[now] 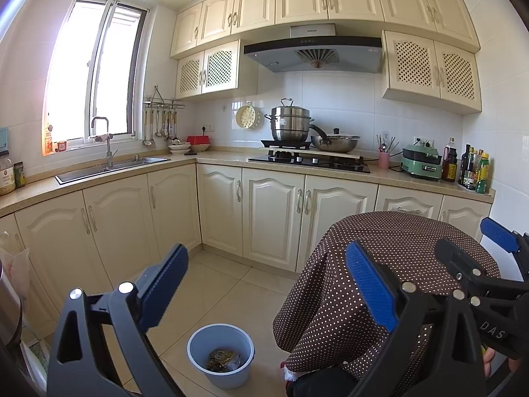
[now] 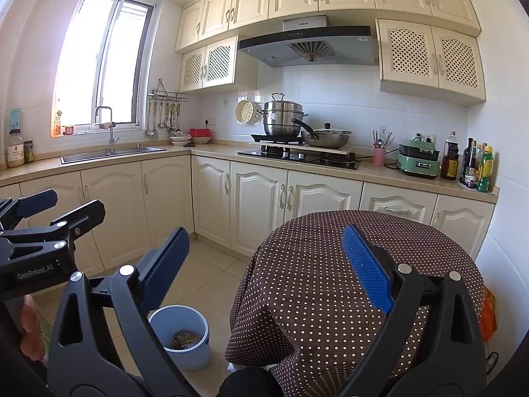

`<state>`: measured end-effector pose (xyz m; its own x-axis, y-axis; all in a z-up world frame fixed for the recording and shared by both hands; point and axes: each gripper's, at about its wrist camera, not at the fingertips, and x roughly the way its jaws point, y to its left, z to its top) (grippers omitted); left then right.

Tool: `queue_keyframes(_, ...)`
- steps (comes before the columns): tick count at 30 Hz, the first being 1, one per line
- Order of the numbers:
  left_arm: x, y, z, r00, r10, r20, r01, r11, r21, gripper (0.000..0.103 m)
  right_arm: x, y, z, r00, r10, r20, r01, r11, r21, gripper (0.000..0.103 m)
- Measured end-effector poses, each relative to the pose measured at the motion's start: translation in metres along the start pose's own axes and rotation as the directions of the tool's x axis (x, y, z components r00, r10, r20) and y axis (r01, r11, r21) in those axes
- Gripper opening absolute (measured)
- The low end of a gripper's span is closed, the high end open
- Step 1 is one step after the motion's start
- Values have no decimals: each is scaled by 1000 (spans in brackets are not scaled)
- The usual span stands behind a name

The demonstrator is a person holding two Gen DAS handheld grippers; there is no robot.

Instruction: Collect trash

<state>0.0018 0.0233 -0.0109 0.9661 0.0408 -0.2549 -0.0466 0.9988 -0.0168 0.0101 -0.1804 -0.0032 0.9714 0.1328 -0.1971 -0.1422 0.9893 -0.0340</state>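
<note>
A pale blue bin point(image 1: 228, 378) stands on the tiled floor beside the round table, with crumpled wrappers point(image 1: 222, 360) at its bottom. My left gripper point(image 1: 266, 246) hangs open above it and holds nothing. In the right wrist view the same bin point(image 2: 196, 357) and its wrappers point(image 2: 184, 339) sit low and left of centre. My right gripper point(image 2: 264, 231) is open too, with nothing between its blue pads. Each gripper shows in the other's view: the right gripper point(image 1: 463, 235) at the far right, the left gripper point(image 2: 77, 201) at the far left.
The round table under a brown polka-dot cloth point(image 1: 330, 297) point(image 2: 314, 281) fills the lower right. Cream cabinets, a sink point(image 1: 109, 168), a hob with pots point(image 1: 307, 160) and bottles point(image 1: 472, 172) line the counter. A plastic bag point(image 1: 13, 271) hangs at the left.
</note>
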Motion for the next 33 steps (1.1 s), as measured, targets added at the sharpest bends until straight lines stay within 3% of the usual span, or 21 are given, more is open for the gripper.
queue_keyframes(33,18,15,-2,998,13,-57,-13,1000,11,94,15,-11,-6,999,3,-42,-3,1000,8,92)
